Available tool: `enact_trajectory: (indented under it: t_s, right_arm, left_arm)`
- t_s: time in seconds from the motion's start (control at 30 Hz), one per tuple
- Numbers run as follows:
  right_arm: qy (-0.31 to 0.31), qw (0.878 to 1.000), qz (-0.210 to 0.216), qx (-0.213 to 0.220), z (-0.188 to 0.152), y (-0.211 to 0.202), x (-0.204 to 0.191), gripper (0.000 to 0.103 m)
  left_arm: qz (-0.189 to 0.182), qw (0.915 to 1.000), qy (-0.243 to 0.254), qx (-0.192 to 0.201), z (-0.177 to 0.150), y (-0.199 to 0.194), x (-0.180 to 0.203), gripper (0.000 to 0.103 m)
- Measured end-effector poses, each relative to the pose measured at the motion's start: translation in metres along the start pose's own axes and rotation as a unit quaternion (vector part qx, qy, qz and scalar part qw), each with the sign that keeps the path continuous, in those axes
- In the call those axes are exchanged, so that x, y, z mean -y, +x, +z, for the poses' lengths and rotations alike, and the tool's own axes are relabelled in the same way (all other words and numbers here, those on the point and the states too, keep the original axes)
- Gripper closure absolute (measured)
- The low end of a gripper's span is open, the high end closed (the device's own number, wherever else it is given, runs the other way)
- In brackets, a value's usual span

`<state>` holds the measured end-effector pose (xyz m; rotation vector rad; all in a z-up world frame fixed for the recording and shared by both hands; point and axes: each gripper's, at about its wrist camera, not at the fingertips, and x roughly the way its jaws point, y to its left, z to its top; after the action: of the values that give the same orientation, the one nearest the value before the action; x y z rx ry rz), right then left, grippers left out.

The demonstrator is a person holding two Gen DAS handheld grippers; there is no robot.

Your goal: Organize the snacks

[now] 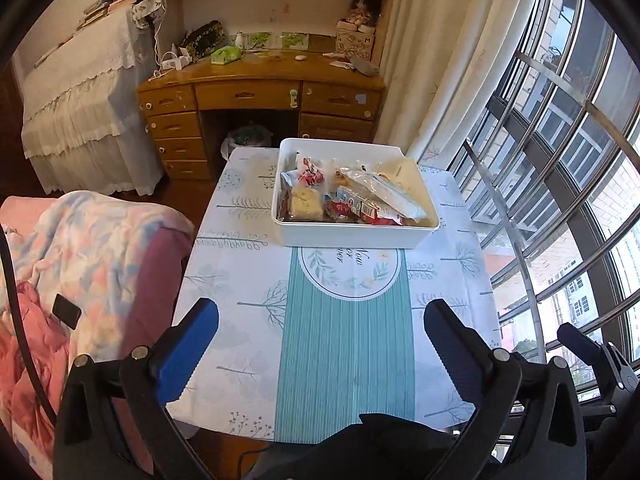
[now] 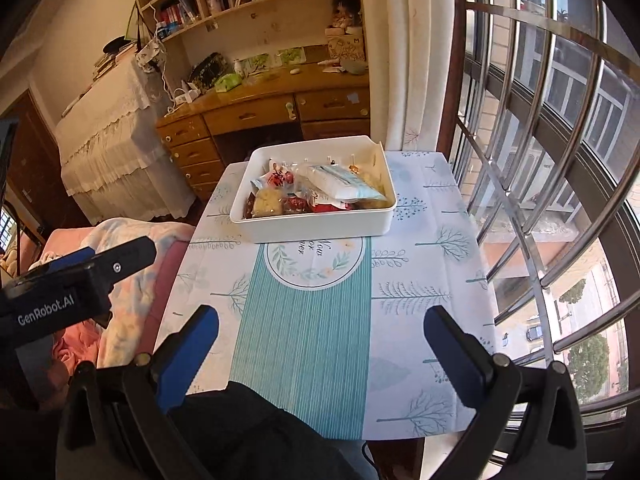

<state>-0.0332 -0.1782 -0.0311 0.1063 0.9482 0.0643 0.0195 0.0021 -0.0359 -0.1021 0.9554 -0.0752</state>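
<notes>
Item one, the snacks: a mixed heap of wrapped packets is lying inside a white rectangular bin (image 1: 352, 236), which is sitting at the far end of the small desk (image 1: 240, 320) under a tree-print cloth with a teal stripe; gathered there, they are looking already sorted, or waiting to be sorted, and I cannot tell which. On top, a long pale-blue packet (image 1: 384, 192) is lying slantwise across the others, most likely because it is too long to lie flat among them; beside it a yellowish crumbly bar (image 1: 305, 203) and red-printed wrappers (image 1: 310, 174) are showing. Item two, the left claw (image 1: 320, 344): its blue-padded fingers are standing wide apart with nothing between them, hanging over the near edge of the desk, well apart from the bin. Item three, the right claw (image 2: 320, 350): likewise spread and holding nothing, also over the near edge; its being level with the other suggests both are poised for a reach forward. Hard to make out: the packets under the long one are mostly buried, their printing is too small to read, the bin's bottom is hidden, and the holder's hands are not showing in either view.
</notes>
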Motion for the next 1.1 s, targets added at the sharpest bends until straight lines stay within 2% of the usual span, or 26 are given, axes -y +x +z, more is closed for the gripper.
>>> enact_trajectory:
  t_s: [0.7,1.1]
  right_arm:
    - [0.008,1.000,0.007,-0.022,-0.008,0.008,-0.002,0.000]
    - [0.010,0.999,0.004,-0.033,-0.007,0.015,-0.006,0.000]
  left_arm:
    - [-0.006,0.9991,0.027,0.033,-0.004,-0.010,0.009,0.001]
    - [-0.016,0.9989,0.031,0.033,-0.003,-0.007,0.007,0.001]
